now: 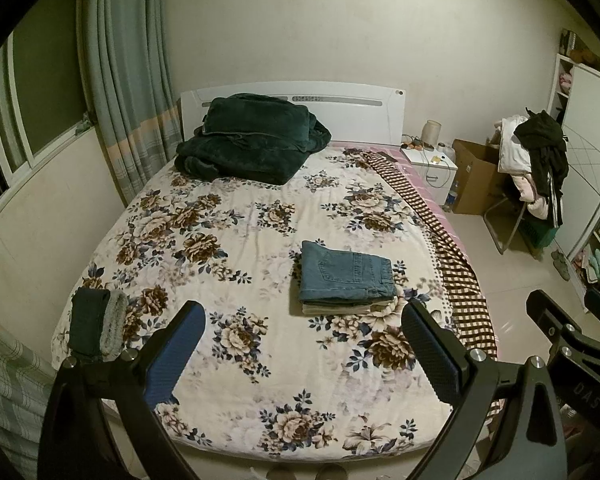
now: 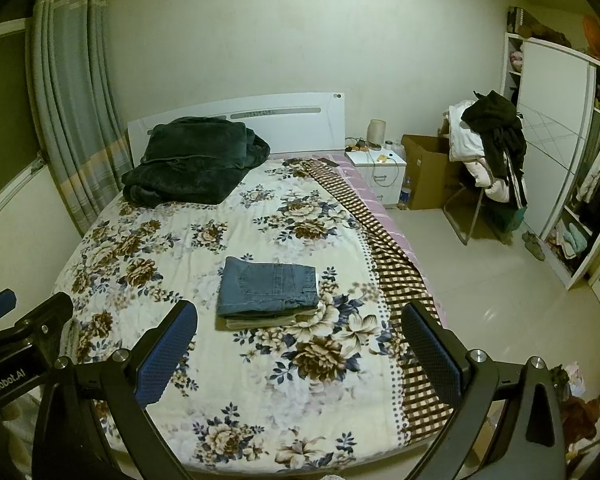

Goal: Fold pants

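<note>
Pants (image 1: 346, 276) are lying folded into a blue denim rectangle on the bed (image 1: 236, 248), stacked on top of a second, pale folded garment (image 1: 340, 309) whose edge is peeking out underneath. In the left wrist view the stack is sitting at about 1 o'clock from the left hand-held gripper (image 1: 304, 354); in the right wrist view the same jeans (image 2: 269, 286) are sitting at roughly 11 o'clock from the right hand-held gripper (image 2: 300, 354). Both hand-held grippers are hovering over the foot of the bed with jaws spread wide, gripping nothing, well apart from the stack. The bed is wearing a floral cover (image 1: 260, 380) with a brown checked border (image 1: 460, 280) running down its 3 o'clock side. A dark green blanket (image 1: 248, 138) is lying bunched at 12 o'clock against the white headboard (image 1: 356, 108). A dark rolled cloth with a grey one beside it (image 1: 96, 324) is lying at the bed's near corner, 9 o'clock of the left fingers. Curtain (image 1: 128, 80) is hanging at 10 o'clock. A white nightstand (image 1: 432, 166), a cardboard box (image 1: 476, 176) and a chair piled with clothes (image 1: 536, 160) are standing at 2 o'clock; a wardrobe (image 2: 556, 140) is standing open at 3 o'clock in the right wrist view. Part of the right tool (image 1: 572, 344) is showing at the left view's 4 o'clock edge, and the left tool (image 2: 16, 340) at the right view's 9 o'clock edge.
</note>
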Action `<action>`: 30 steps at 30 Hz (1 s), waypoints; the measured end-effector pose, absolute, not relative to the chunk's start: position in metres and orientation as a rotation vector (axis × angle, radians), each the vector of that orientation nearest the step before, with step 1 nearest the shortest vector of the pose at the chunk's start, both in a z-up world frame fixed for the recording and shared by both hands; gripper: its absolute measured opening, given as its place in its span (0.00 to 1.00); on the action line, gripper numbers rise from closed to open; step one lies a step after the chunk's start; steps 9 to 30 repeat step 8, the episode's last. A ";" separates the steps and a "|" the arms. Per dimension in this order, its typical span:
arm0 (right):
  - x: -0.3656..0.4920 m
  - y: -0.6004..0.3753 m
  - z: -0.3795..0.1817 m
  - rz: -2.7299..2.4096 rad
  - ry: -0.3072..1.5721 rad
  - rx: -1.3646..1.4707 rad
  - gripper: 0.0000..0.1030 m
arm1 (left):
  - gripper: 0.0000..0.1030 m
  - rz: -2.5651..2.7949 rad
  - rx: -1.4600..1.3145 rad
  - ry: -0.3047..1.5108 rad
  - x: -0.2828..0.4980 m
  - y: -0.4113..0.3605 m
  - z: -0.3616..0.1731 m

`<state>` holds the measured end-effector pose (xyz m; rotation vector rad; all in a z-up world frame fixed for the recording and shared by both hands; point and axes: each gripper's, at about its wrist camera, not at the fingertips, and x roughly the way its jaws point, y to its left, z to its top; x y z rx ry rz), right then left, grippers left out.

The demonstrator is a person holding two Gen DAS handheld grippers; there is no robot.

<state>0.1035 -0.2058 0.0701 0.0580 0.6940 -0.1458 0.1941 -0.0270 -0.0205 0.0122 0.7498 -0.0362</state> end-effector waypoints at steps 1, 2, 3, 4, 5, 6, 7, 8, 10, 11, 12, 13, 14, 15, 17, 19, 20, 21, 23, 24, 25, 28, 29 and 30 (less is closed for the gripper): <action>0.104 -0.206 0.071 -0.145 0.694 0.057 1.00 | 0.97 -0.037 0.012 0.749 0.194 -0.027 -0.020; 0.104 -0.206 0.071 -0.143 0.694 0.058 1.00 | 0.97 -0.038 0.011 0.749 0.194 -0.027 -0.020; 0.103 -0.206 0.070 -0.144 0.694 0.058 1.00 | 0.97 -0.038 0.009 0.749 0.195 -0.027 -0.020; 0.104 -0.207 0.071 -0.144 0.693 0.057 1.00 | 0.97 -0.041 0.005 0.747 0.195 -0.027 -0.020; 0.104 -0.207 0.071 -0.143 0.692 0.059 1.00 | 0.97 -0.041 0.003 0.742 0.195 -0.027 -0.020; 0.105 -0.207 0.072 -0.141 0.693 0.057 1.00 | 0.97 -0.037 0.003 0.736 0.194 -0.027 -0.020; 0.105 -0.207 0.071 -0.142 0.693 0.056 1.00 | 0.97 -0.036 0.001 0.733 0.194 -0.027 -0.019; 0.104 -0.207 0.071 -0.142 0.692 0.056 1.00 | 0.97 -0.037 -0.004 0.733 0.194 -0.026 -0.018; 0.104 -0.207 0.071 -0.142 0.692 0.056 1.00 | 0.97 -0.037 -0.004 0.733 0.194 -0.026 -0.018; 0.104 -0.207 0.071 -0.142 0.692 0.056 1.00 | 0.97 -0.037 -0.004 0.733 0.194 -0.026 -0.018; 0.104 -0.207 0.071 -0.142 0.692 0.056 1.00 | 0.97 -0.037 -0.004 0.733 0.194 -0.026 -0.018; 0.104 -0.207 0.071 -0.142 0.692 0.056 1.00 | 0.97 -0.037 -0.004 0.733 0.194 -0.026 -0.018; 0.104 -0.207 0.071 -0.142 0.692 0.056 1.00 | 0.97 -0.037 -0.004 0.733 0.194 -0.026 -0.018; 0.104 -0.207 0.071 -0.142 0.692 0.056 1.00 | 0.97 -0.037 -0.004 0.733 0.194 -0.026 -0.018; 0.104 -0.207 0.071 -0.142 0.692 0.056 1.00 | 0.97 -0.037 -0.004 0.733 0.194 -0.026 -0.018; 0.104 -0.207 0.071 -0.142 0.692 0.056 1.00 | 0.97 -0.037 -0.004 0.733 0.194 -0.026 -0.018; 0.104 -0.207 0.071 -0.142 0.692 0.056 1.00 | 0.97 -0.037 -0.004 0.733 0.194 -0.026 -0.018; 0.104 -0.207 0.071 -0.142 0.692 0.056 1.00 | 0.97 -0.037 -0.004 0.733 0.194 -0.026 -0.018; 0.104 -0.207 0.071 -0.142 0.692 0.056 1.00 | 0.97 -0.037 -0.004 0.733 0.194 -0.026 -0.018; 0.104 -0.207 0.071 -0.142 0.692 0.056 1.00 | 0.97 -0.037 -0.004 0.733 0.194 -0.026 -0.018; 0.104 -0.207 0.071 -0.142 0.692 0.056 1.00 | 0.97 -0.037 -0.004 0.733 0.194 -0.026 -0.018; 0.104 -0.207 0.071 -0.142 0.692 0.056 1.00 | 0.97 -0.037 -0.004 0.733 0.194 -0.026 -0.018; 0.104 -0.207 0.071 -0.142 0.692 0.056 1.00 | 0.97 -0.037 -0.004 0.733 0.194 -0.026 -0.018; 0.104 -0.207 0.071 -0.142 0.692 0.056 1.00 | 0.97 -0.037 -0.004 0.733 0.194 -0.026 -0.018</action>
